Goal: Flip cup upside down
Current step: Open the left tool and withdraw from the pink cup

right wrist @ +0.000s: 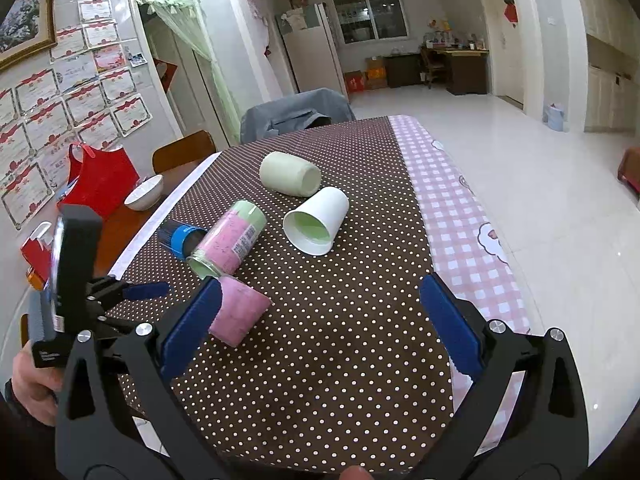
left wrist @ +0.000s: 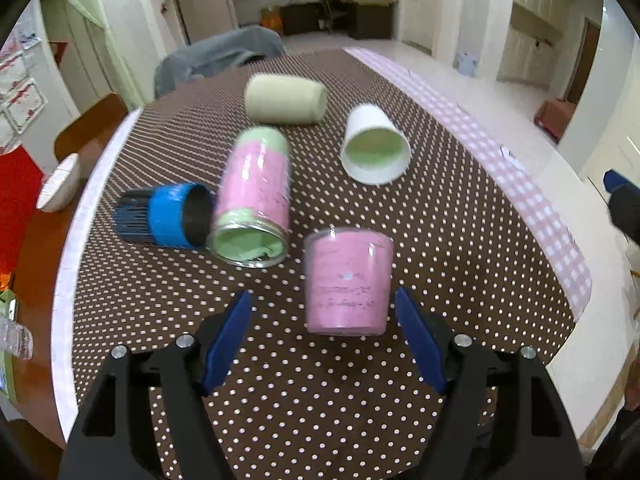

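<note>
A pink cup stands upside down on the dotted tablecloth, just ahead of my left gripper, which is open with its blue fingers either side of the cup and apart from it. The cup also shows in the right wrist view, partly behind my right gripper's left finger. My right gripper is open and empty above the cloth. The left gripper shows at the left of that view.
Lying on their sides on the brown dotted cloth are a white cup, a pale green cup, a pink-and-green jar and a blue-and-black cup. A white bowl sits at the left. The pink checked table edge runs along the right.
</note>
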Demonstrator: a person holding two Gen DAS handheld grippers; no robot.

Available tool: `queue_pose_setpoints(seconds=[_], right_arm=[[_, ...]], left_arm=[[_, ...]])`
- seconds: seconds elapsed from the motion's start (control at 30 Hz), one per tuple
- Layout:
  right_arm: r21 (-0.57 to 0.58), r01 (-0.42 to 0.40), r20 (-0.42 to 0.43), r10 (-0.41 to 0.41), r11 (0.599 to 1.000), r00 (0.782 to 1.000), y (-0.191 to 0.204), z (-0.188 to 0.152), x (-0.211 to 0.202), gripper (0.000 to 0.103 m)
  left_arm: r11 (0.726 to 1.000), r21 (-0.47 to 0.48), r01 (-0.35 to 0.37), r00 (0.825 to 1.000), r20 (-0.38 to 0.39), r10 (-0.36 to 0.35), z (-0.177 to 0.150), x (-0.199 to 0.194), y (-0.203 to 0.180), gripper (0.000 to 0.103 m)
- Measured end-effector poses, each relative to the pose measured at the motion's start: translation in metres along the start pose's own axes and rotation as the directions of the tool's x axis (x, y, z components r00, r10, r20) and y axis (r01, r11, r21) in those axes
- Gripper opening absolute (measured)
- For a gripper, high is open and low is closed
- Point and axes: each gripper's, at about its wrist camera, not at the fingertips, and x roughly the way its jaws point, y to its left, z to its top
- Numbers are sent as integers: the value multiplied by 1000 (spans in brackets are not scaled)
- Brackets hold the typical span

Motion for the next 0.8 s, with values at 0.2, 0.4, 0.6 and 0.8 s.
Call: queue_pose_setpoints(seconds=[0.2,0.4,0.6,0.8], right_arm=[[-21,-26,19,27,999,999,7,2,-10,97],[-48,-63,39,65,997,997,14,5,-19,97],[-74,-119,64,124,990,990,20,8,-27,97],[-143,-170,68,181,975,981,32,10,-32,97]], left_arm=[[997,-60,-50,995,78,55,-9,-33,9,73],[990,-115,-86,985,142,102,-21,-64,15,73],[980,-150,-127,969,193,156,-31,-89,16,73],[970,-178,-165,947,246,206,-38,-115,15,73]])
